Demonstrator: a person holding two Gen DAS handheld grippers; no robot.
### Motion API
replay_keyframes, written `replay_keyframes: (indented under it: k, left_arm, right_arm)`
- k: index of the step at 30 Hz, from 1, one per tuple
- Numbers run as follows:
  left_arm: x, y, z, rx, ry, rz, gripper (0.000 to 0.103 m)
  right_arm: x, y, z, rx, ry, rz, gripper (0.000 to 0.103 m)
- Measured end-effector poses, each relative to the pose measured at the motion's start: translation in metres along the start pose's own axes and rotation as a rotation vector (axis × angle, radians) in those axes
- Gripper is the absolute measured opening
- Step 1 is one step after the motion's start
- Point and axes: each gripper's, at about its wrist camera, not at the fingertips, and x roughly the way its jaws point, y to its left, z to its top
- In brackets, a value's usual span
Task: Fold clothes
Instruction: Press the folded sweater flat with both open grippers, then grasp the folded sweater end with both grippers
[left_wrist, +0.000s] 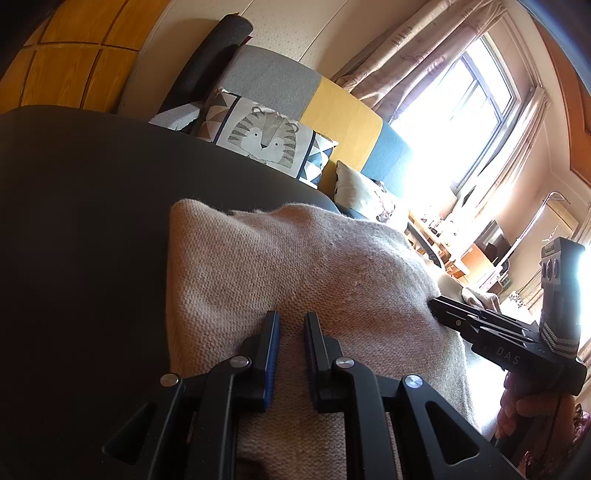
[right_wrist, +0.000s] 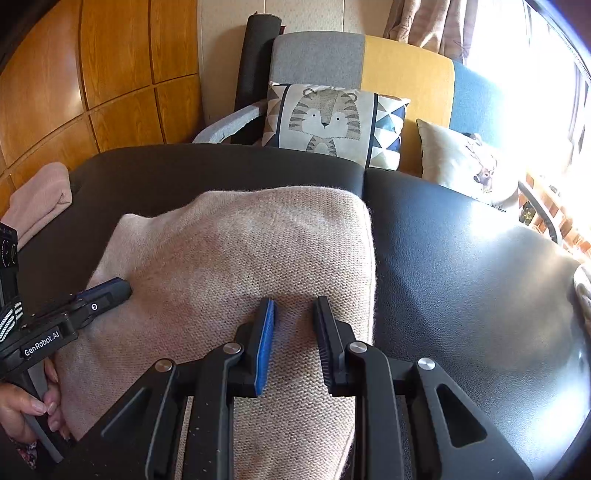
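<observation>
A beige knit sweater (left_wrist: 295, 258) (right_wrist: 240, 240) lies in a folded hump on a black leather surface (left_wrist: 74, 221) (right_wrist: 461, 258). My left gripper (left_wrist: 291, 317) is shut on the near part of the sweater, with knit fabric showing between its narrow jaws. From the right wrist view the left gripper (right_wrist: 125, 288) bites the sweater's left edge. My right gripper (right_wrist: 295, 302) is shut on the sweater close to its right edge, cloth filling the gap. In the left wrist view the right gripper (left_wrist: 434, 306) meets the fabric's right side. A hand (right_wrist: 22, 406) holds the left gripper's handle.
A pink folded garment (right_wrist: 40, 199) rests at the far left of the black surface. Behind stand a sofa with a tiger cushion (right_wrist: 325, 118) (left_wrist: 266, 136) and a pale cushion (right_wrist: 465, 162). Wooden panels cover the left wall; a bright window is at the right.
</observation>
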Motion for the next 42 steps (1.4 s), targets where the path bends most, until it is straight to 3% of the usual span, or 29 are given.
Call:
replay_keyframes:
  k: [12,15,21,27,35,38,40,42]
  left_arm:
    - [-0.001,-0.001,0.000,-0.004,0.001,0.000,0.013]
    - [-0.001,-0.001,0.000,-0.002,0.001,0.003,0.013]
    - [-0.002,0.000,0.000,-0.004,0.000,-0.001,0.013]
    - [-0.001,0.002,0.001,-0.012,-0.002,-0.013,0.013]
    - [-0.001,0.000,0.001,-0.013,-0.002,-0.015,0.013]
    - [-0.001,0.001,0.001,-0.018,-0.002,-0.019,0.013]
    - [-0.001,0.001,0.001,-0.018,-0.002,-0.020,0.013]
    - [-0.001,0.000,0.001,-0.017,-0.003,-0.018,0.013]
  right_arm:
    - [-0.011,-0.006,0.012,0.005,0.015,0.048,0.027]
    - [-0.016,-0.012,0.025,0.033,-0.025,0.122,0.030]
    - [0.014,-0.034,0.051,0.118,-0.020,0.220,0.032]
    - [0.037,-0.027,0.052,0.078,0.027,0.162,0.031]
    - [0.018,-0.024,0.050,0.081,0.005,0.136,0.032]
    - [-0.003,-0.018,0.044,0.076,-0.014,0.148,0.040]
    - [-0.008,-0.012,0.035,0.048,-0.001,0.120,0.040]
    - [-0.011,-0.004,0.025,-0.002,-0.005,0.098,0.048]
